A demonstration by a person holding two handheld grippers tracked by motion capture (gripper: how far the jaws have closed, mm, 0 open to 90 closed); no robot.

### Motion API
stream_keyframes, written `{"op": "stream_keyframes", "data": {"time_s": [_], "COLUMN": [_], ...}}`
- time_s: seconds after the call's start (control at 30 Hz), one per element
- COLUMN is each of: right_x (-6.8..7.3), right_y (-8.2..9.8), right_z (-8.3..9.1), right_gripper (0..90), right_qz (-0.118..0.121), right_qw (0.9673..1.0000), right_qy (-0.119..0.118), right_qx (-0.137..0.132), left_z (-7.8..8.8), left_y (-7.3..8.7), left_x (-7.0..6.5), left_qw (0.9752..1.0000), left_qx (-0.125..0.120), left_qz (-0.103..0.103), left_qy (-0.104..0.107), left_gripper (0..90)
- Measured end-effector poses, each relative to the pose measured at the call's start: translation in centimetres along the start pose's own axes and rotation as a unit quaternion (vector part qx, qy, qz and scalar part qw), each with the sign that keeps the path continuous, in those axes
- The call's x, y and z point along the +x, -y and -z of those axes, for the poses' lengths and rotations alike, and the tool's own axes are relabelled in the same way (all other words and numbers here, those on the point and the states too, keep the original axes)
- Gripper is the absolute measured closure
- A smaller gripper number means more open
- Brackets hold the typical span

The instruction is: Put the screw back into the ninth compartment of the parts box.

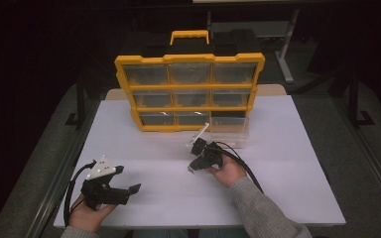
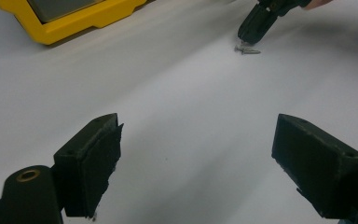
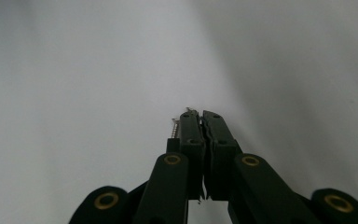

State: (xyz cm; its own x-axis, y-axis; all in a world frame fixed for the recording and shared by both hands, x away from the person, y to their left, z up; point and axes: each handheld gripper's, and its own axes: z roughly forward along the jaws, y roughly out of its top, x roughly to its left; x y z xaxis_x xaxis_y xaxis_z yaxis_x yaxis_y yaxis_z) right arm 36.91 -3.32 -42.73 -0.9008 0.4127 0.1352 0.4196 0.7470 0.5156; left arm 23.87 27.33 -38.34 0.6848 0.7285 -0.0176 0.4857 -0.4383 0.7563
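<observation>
- The right gripper (image 1: 194, 156) sat at the centre of the white table (image 1: 287, 163), its jaws pressed together with tips down at the surface; in the right gripper view a small screw (image 3: 174, 128) peeked out beside the left jaw, at about 11 o'clock of the tips. Whether it was truly pinched or only lying alongside could not be told, so a lift might have left it behind.
- In the left gripper view the screw (image 2: 247, 50) lay flat on the table just under those closed tips; being small and round, it would likely have rolled or skittered off if nudged.
- The clear drawer (image 1: 229, 131) stood pulled out of the yellow organizer (image 1: 188, 91), at about 1 o'clock from the right gripper; a loosely held screw could have dropped short of it.
- The left gripper (image 1: 111, 184) rested at 7 o'clock, jaws wide apart and holding nothing, well apart from the screw and unlikely to interfere.
</observation>
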Motion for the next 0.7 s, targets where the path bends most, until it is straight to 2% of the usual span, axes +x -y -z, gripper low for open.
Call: {"op": "stream_keyframes", "data": {"time_s": [0.07, 0.1, 0.2, 0.27, 0.4, 0.43, 0.67, 0.7], "right_x": [0.0, 0.1, 0.2, 0.1, -0.2, -0.4, -1.3, -1.7], "right_y": [-0.1, -0.2, -0.4, -0.6, -1.0, -1.2, -1.6, -1.7], "right_z": [0.2, 0.9, 1.4, 2.1, 3.3, 3.9, 5.6, 6.3], "right_gripper": [86.7, 86.7, 86.9, 87.0, 87.2, 87.2, 87.0, 87.0], "right_qz": [0.005, 0.017, 0.020, 0.024, 0.034, 0.037, 0.033, 0.032], "right_qw": [1.0000, 0.9998, 0.9997, 0.9993, 0.9987, 0.9981, 0.9979, 0.9977], "right_qy": [-0.001, -0.006, -0.012, -0.025, -0.035, -0.044, -0.048, -0.050], "right_qx": [-0.003, -0.011, -0.011, -0.015, -0.017, -0.020, -0.028, -0.033], "left_z": [0.0, -0.1, -0.1, -0.2, -0.2, -0.2, -0.2, -0.2], "left_y": [0.0, 0.0, 0.0, 0.0, -0.1, -0.1, 0.0, 0.0], "left_x": [0.0, 0.0, 0.0, -0.1, -0.2, -0.2, 0.0, 0.0], "left_qw": [1.0000, 1.0000, 1.0000, 1.0000, 1.0000, 1.0000, 1.0000, 1.0000], "left_qx": [0.000, 0.000, 0.001, 0.001, 0.002, 0.002, 0.002, 0.002], "left_qz": [0.000, 0.001, 0.000, -0.001, 0.000, -0.001, -0.003, -0.003], "left_qy": [0.000, 0.000, 0.000, 0.001, 0.003, 0.003, 0.002, 0.002], "left_gripper": [15.2, 15.2, 15.2, 15.2, 15.2, 15.2, 15.2, 15.2]}}
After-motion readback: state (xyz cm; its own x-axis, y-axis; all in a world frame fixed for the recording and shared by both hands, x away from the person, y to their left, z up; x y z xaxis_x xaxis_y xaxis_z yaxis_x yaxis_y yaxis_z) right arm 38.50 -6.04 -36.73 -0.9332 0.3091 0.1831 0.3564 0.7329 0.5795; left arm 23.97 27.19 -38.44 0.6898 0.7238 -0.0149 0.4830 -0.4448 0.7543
